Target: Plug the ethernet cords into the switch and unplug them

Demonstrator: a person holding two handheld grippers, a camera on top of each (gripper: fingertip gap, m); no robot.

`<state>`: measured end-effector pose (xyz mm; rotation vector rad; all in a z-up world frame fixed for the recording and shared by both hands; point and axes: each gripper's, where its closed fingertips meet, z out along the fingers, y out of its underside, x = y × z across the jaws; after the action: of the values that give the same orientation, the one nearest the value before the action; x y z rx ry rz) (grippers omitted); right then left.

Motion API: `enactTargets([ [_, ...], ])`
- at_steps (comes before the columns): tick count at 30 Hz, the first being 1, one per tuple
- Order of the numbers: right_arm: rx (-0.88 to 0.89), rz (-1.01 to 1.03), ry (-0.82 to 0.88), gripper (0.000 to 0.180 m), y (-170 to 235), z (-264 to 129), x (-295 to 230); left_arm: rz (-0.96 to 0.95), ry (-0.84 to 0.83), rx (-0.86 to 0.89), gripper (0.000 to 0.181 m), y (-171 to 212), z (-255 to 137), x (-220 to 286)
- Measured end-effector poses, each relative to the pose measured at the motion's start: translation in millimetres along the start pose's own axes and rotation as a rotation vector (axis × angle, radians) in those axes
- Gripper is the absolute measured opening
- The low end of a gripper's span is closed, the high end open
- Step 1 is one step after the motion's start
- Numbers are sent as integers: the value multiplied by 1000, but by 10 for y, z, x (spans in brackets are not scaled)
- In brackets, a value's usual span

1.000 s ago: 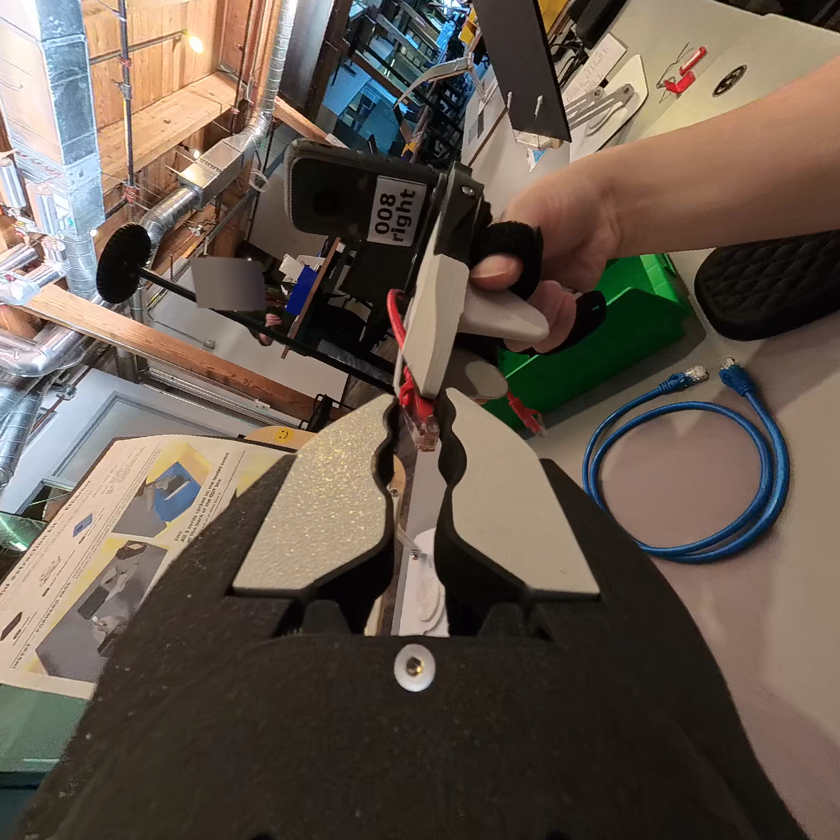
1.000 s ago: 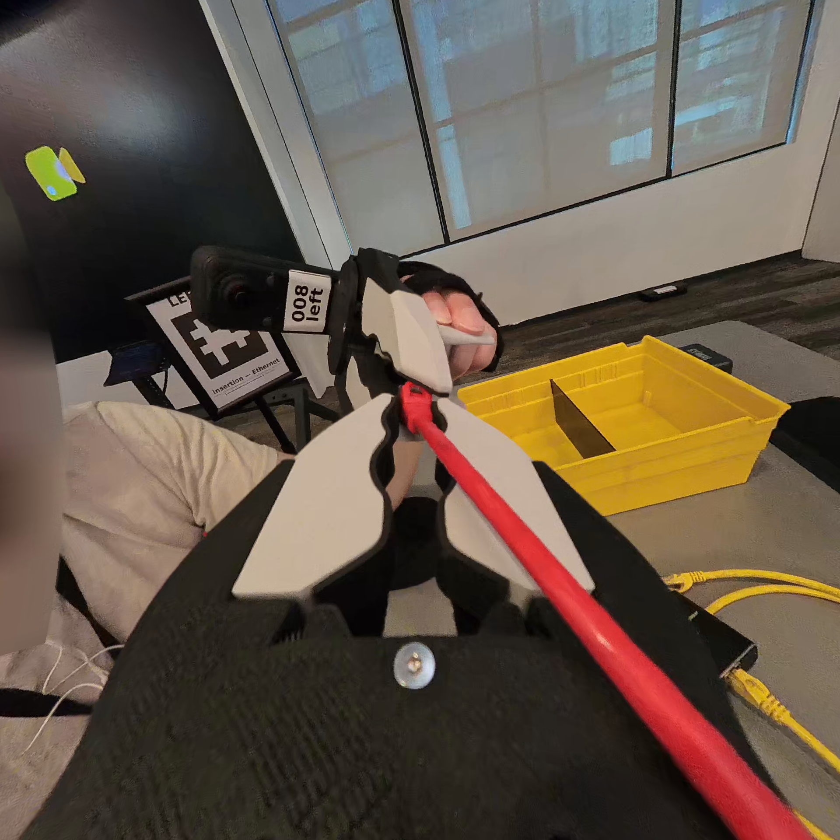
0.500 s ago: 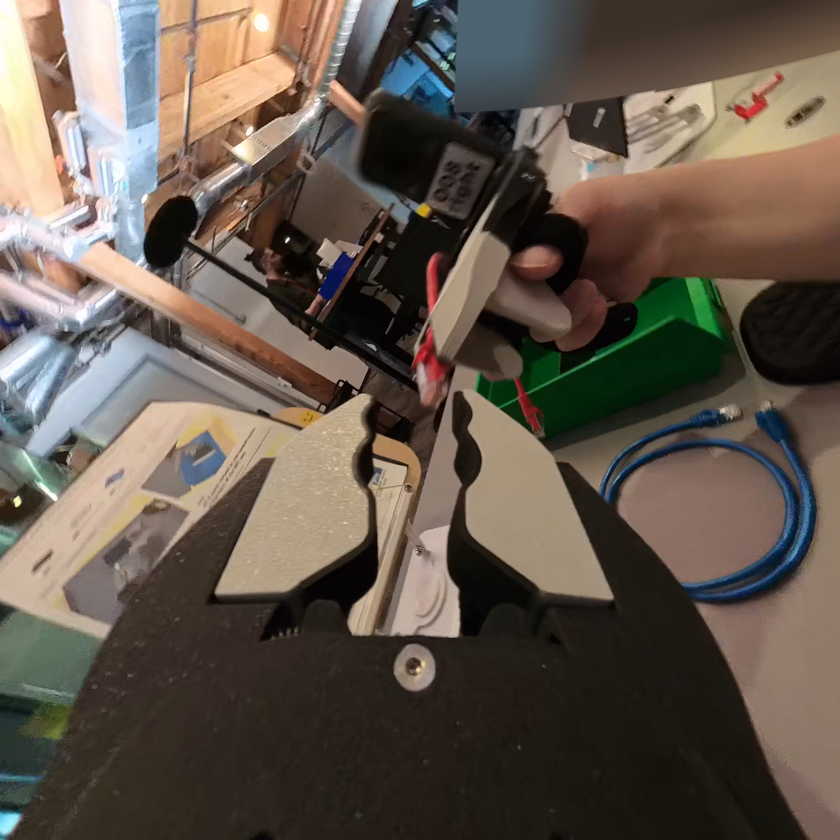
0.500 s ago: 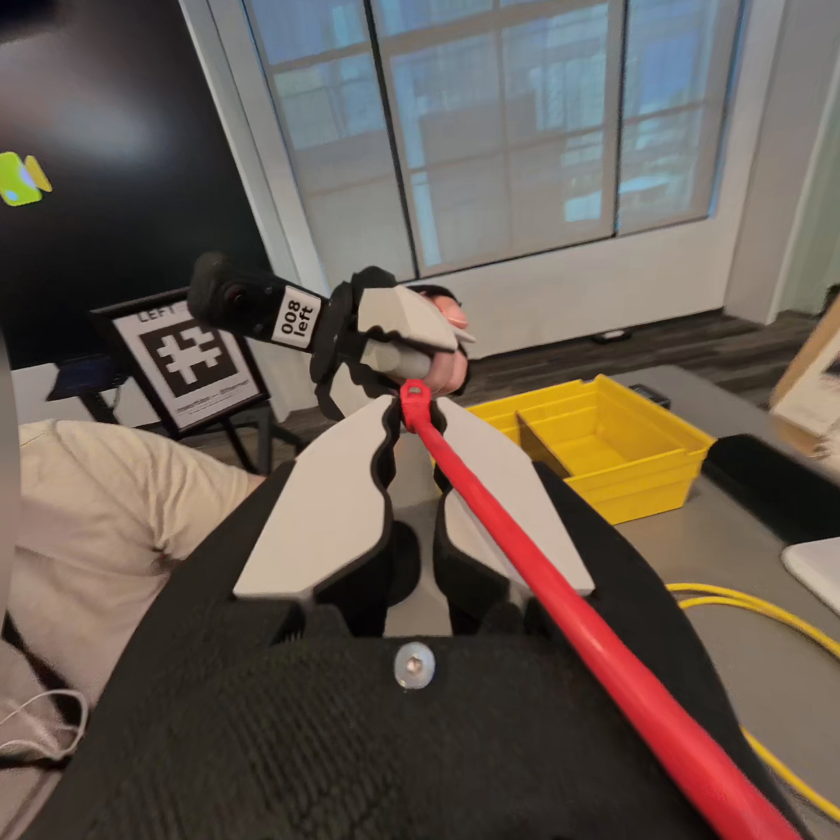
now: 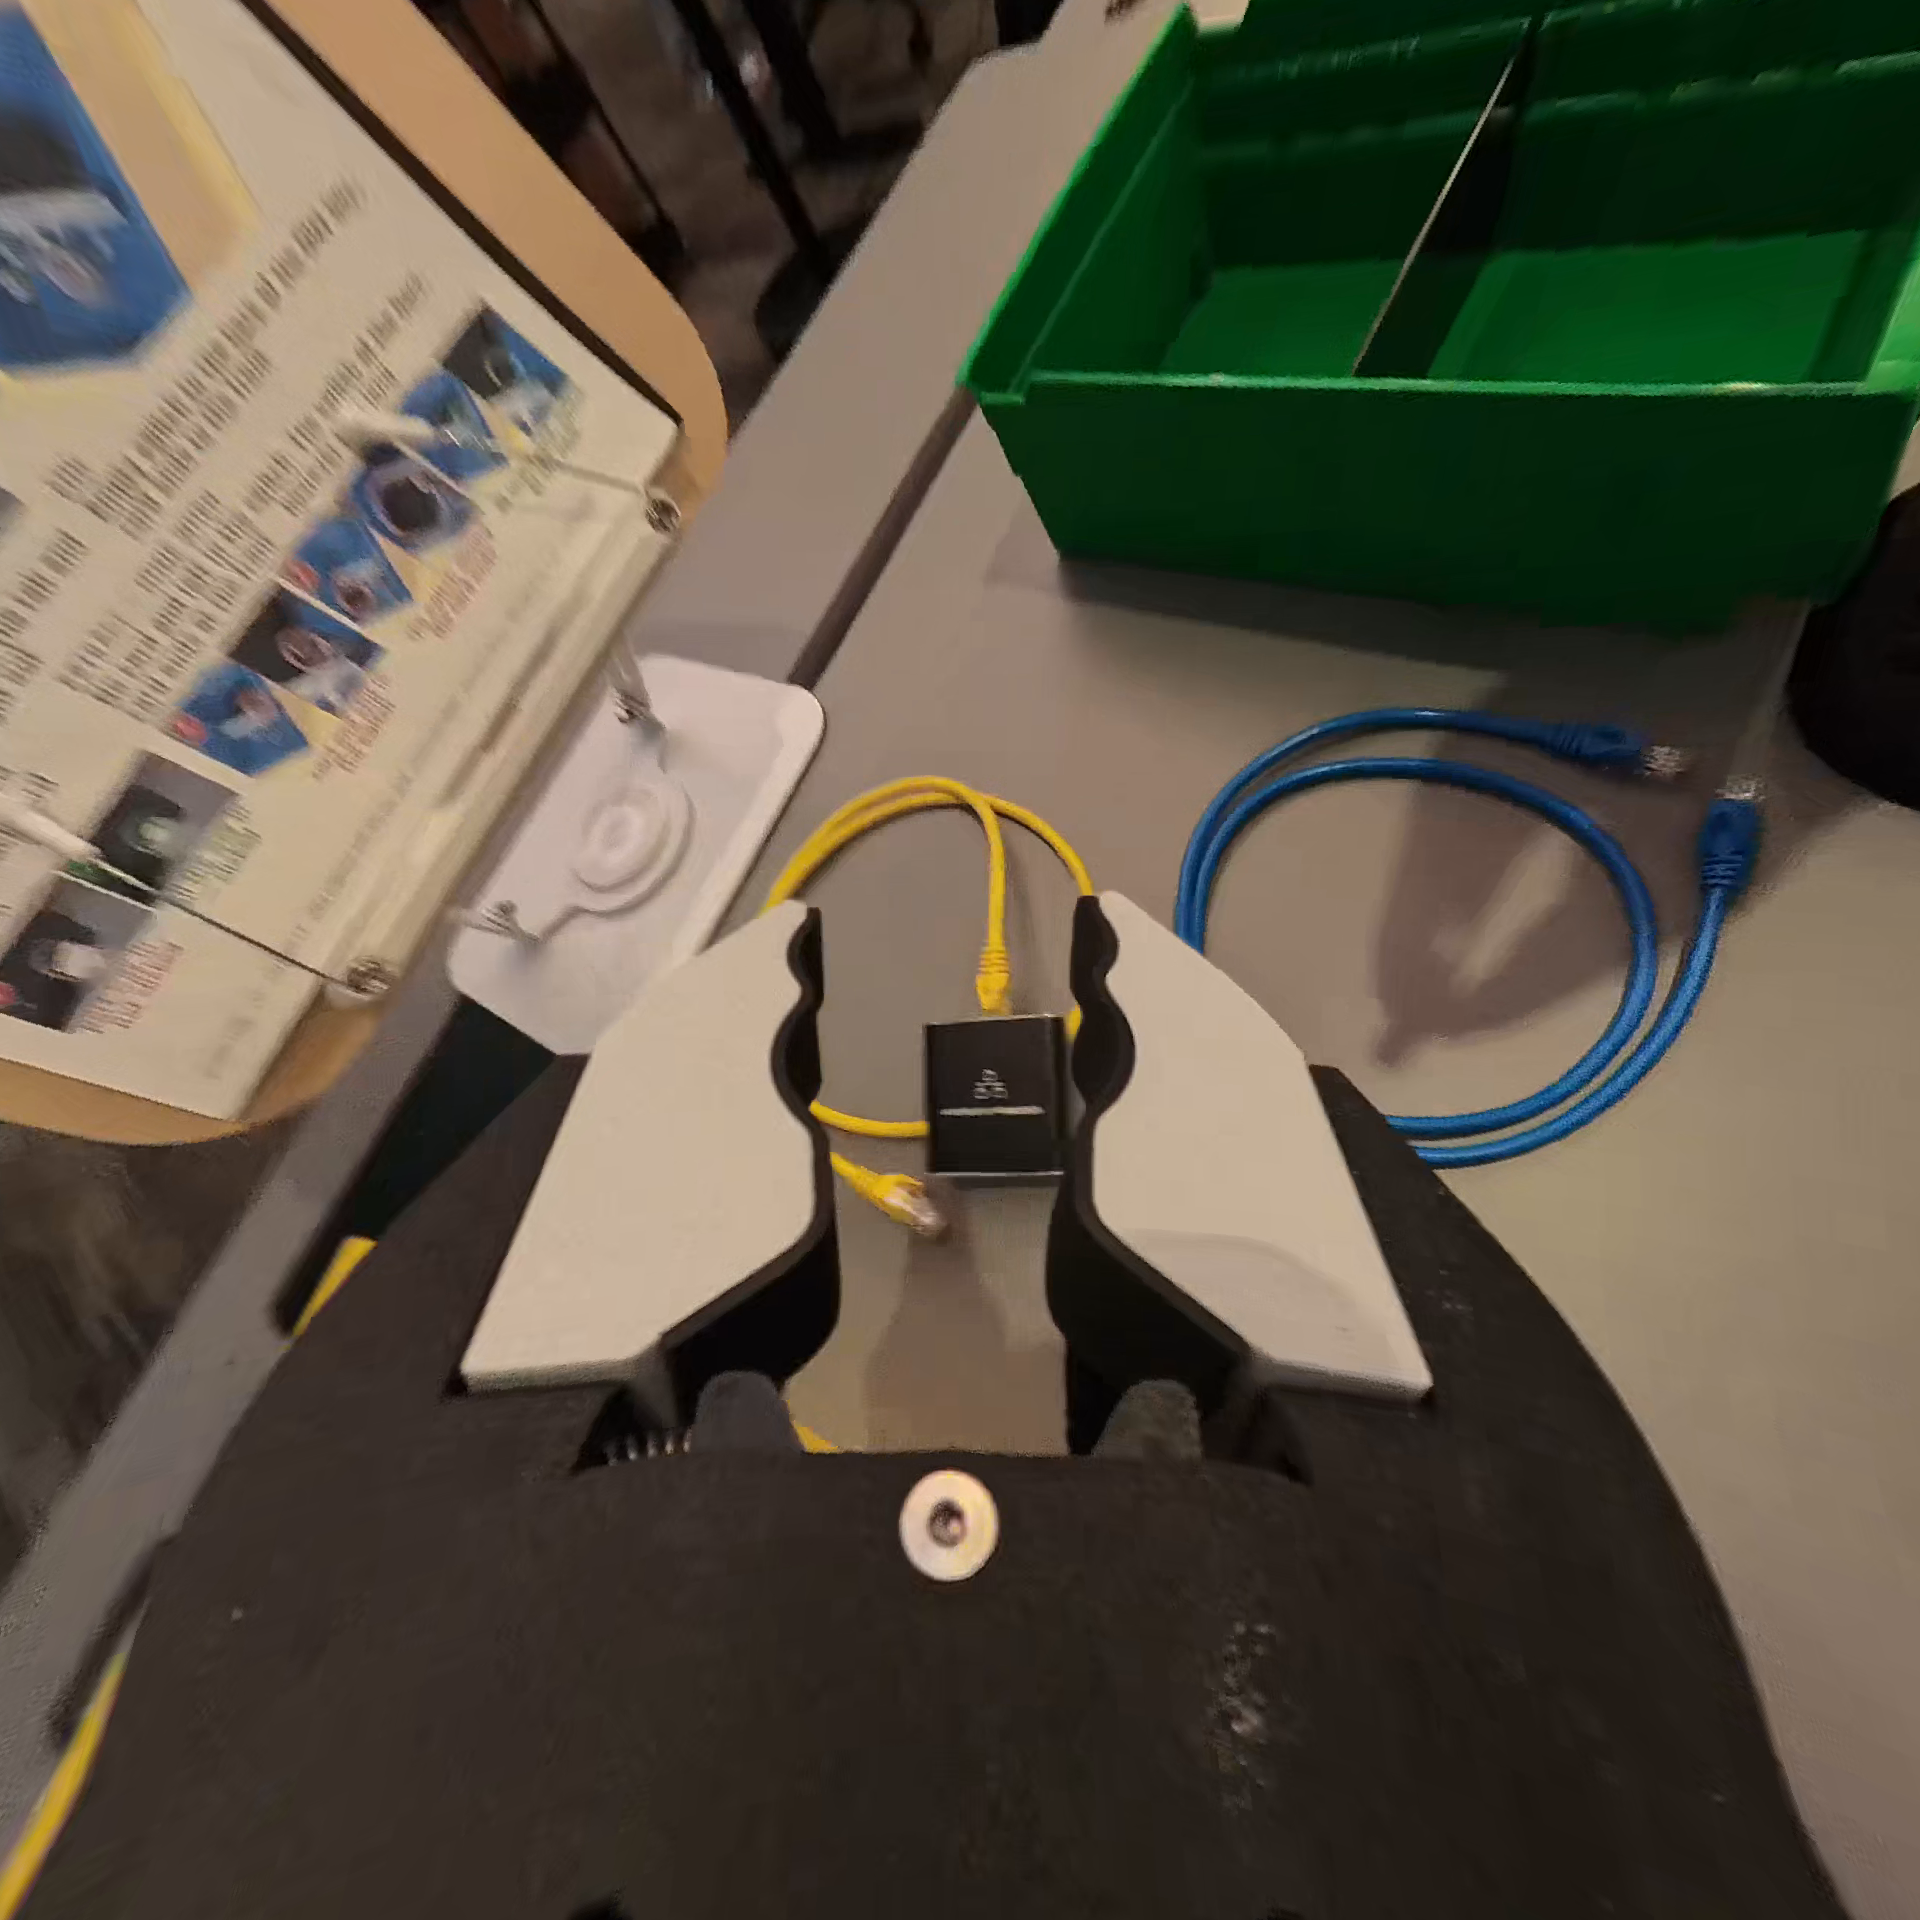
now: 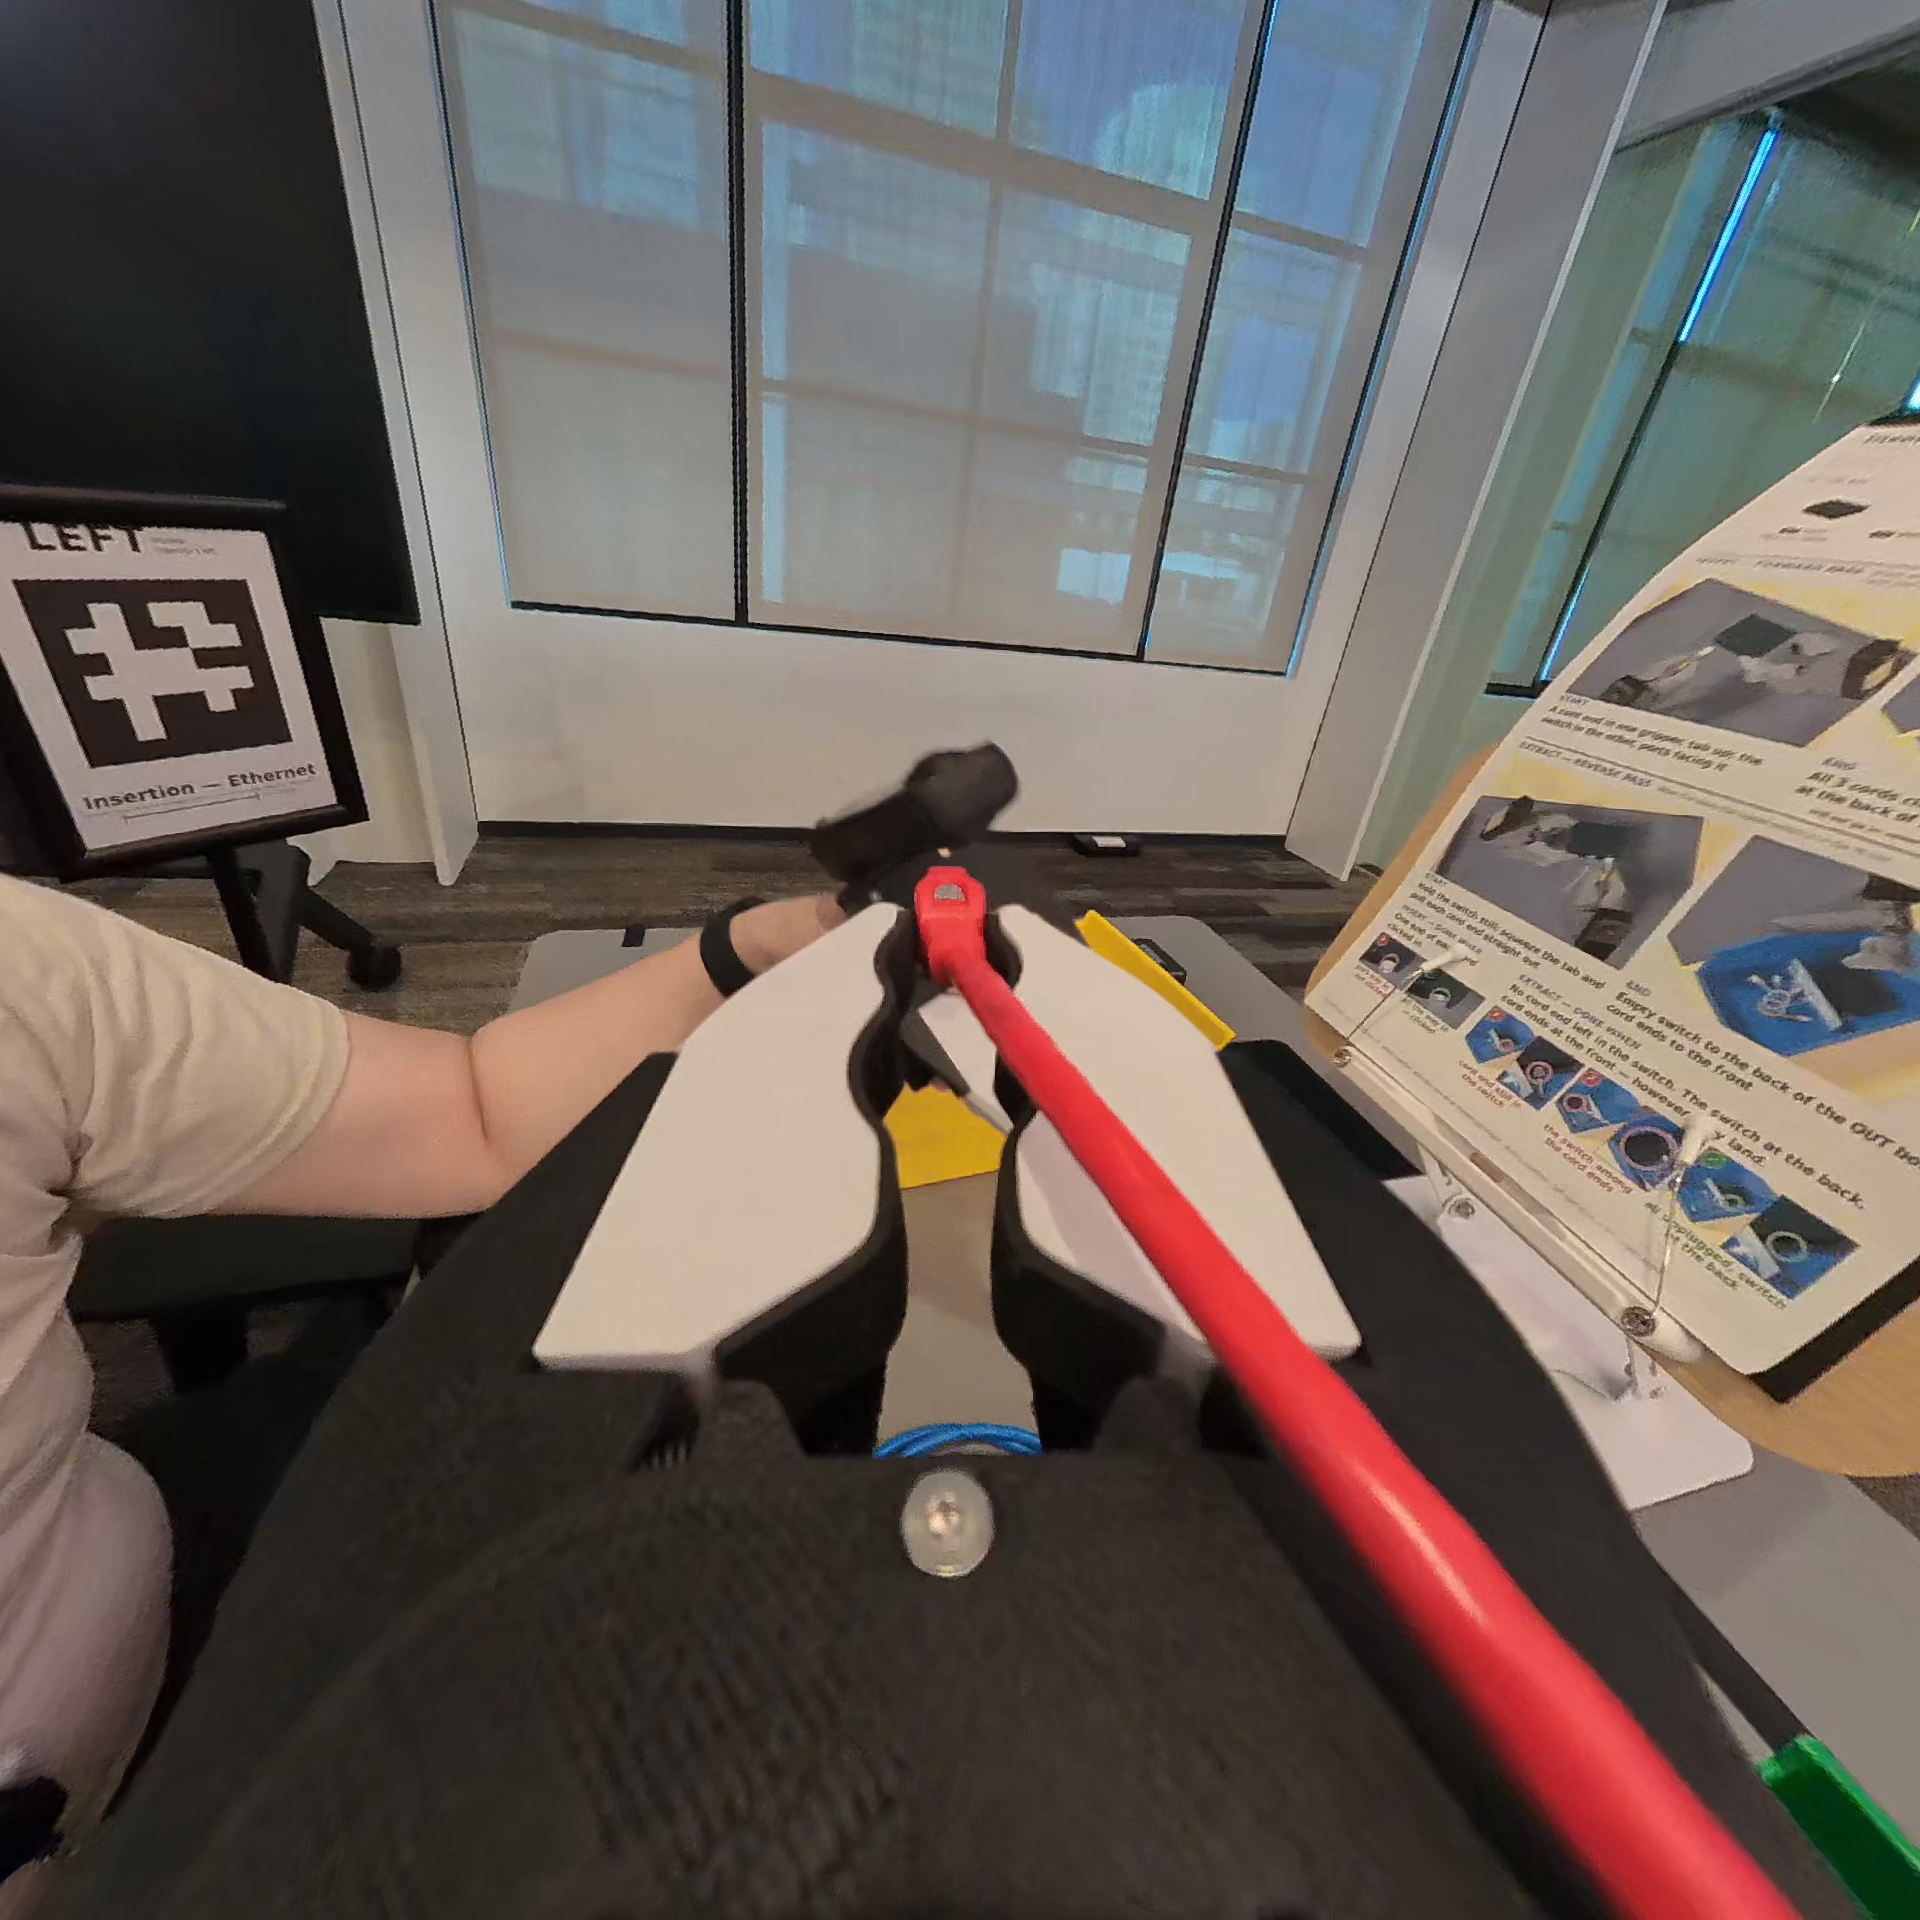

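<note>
The left gripper (image 5: 943,940) hangs over the grey table (image 5: 1403,1455) with its jaws spread apart and nothing between them; framed in the gap below lies the small black switch (image 5: 995,1099). A yellow cord (image 5: 935,805) loops behind the switch, one end plugged into its far side, the other plug lying loose on the table just beside its near left corner. To the right a blue cord (image 5: 1621,956) lies coiled, both plugs free and well apart from the switch. A green bin (image 5: 1455,468) with a dark divider stands at the far edge, and an instruction board (image 5: 270,582) leans on a white stand at the left. The right gripper (image 6: 948,935) has its jaws clamped on the plug end of a red cord (image 6: 1247,1278), which trails back over the right finger towards the camera.
</note>
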<state>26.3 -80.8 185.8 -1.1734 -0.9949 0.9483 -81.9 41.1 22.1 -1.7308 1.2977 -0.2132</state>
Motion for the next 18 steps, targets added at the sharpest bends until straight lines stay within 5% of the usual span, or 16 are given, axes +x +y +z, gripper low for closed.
enactTargets([
  [9, 118, -42, -40, 13, -188, -291, -34, -189, -48, -390, 59, 745, 757, 99],
  [18, 145, -65, -31, 13, -209, -444, 12, -346, 60, -692, 61, 1389, 1047, 174],
])
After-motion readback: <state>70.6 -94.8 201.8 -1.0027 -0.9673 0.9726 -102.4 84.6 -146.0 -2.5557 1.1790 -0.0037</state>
